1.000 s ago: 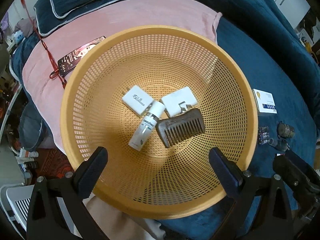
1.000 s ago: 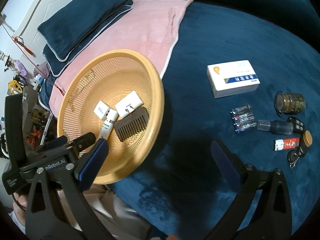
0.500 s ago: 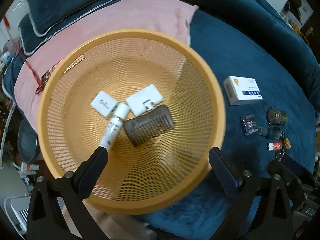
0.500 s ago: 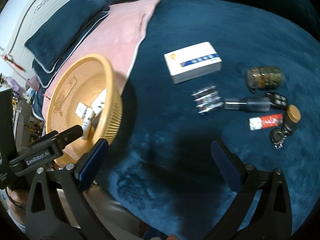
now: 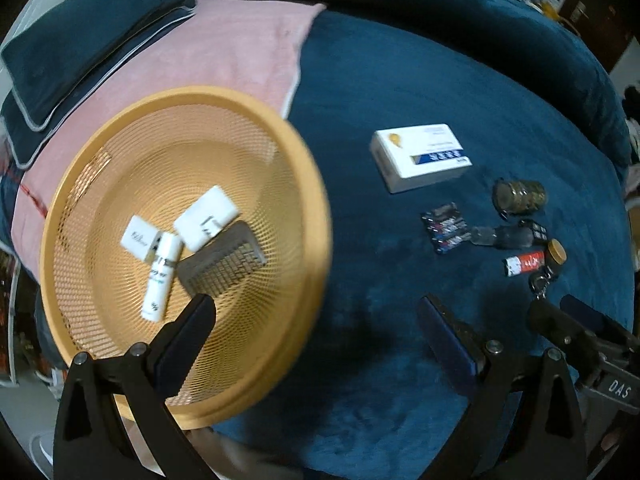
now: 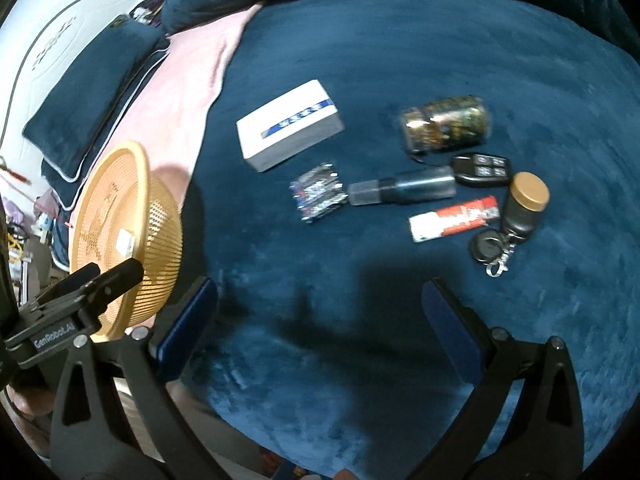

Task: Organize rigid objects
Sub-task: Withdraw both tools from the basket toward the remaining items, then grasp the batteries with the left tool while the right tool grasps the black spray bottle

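An orange mesh basket [image 5: 304,184] [image 6: 160,216] sits on the bed at the left, holding two white boxes [image 5: 206,218], a white tube [image 5: 160,272] and a dark comb [image 5: 224,264]. On the blue blanket lie a white box [image 5: 420,156] [image 6: 290,136], a battery pack [image 5: 444,228] [image 6: 318,196], a jar [image 6: 446,124], a dark bottle [image 6: 404,190], a key fob [image 6: 482,170], a red-white tube [image 6: 454,218] and a keyring [image 6: 516,216]. My left gripper [image 5: 316,332] is open over the basket's right edge. My right gripper [image 6: 320,316] is open above bare blanket, short of the objects.
A pink towel [image 5: 240,64] lies under the basket's far side, with dark blue pillows [image 5: 80,40] behind it. The bed's near edge runs along the bottom of both views. Bare blanket [image 6: 360,320] lies between the basket and the small items.
Both grippers have swung right, away from the basket and toward the loose items on the blanket. Both stay open and hold nothing.
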`<action>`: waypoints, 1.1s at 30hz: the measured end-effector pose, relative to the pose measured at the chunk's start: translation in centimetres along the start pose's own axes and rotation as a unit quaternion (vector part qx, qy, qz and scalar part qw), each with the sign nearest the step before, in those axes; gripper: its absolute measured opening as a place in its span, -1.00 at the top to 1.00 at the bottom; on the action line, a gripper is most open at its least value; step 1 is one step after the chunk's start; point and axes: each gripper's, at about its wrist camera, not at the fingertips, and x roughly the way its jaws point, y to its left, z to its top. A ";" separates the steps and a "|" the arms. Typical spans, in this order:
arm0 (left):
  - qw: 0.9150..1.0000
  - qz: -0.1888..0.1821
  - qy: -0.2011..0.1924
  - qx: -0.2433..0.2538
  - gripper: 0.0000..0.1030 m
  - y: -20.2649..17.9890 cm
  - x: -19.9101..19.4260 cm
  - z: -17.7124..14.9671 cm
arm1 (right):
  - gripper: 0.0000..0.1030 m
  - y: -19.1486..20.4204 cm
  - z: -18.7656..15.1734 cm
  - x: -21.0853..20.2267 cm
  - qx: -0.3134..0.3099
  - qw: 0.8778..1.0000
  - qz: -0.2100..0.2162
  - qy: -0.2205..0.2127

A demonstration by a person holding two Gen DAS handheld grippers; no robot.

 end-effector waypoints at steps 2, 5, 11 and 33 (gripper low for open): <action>1.000 -0.001 0.001 0.011 -0.97 -1.0 0.1 0.1 | -0.99 -1.0 0.0 0.0 0.008 1.000 -0.003 0.000; 1.000 -0.007 0.006 0.026 -0.97 -2.5 0.5 0.2 | -0.99 -2.4 0.0 0.1 0.021 1.000 -0.008 0.002; 0.997 -0.036 0.011 0.063 -0.96 -5.8 1.8 0.6 | -0.99 -5.1 0.0 0.4 0.049 0.999 -0.018 0.003; 0.970 -0.079 0.043 0.226 -0.56 -14.1 12.3 4.3 | -0.99 -10.7 0.9 2.5 0.118 0.992 -0.052 0.001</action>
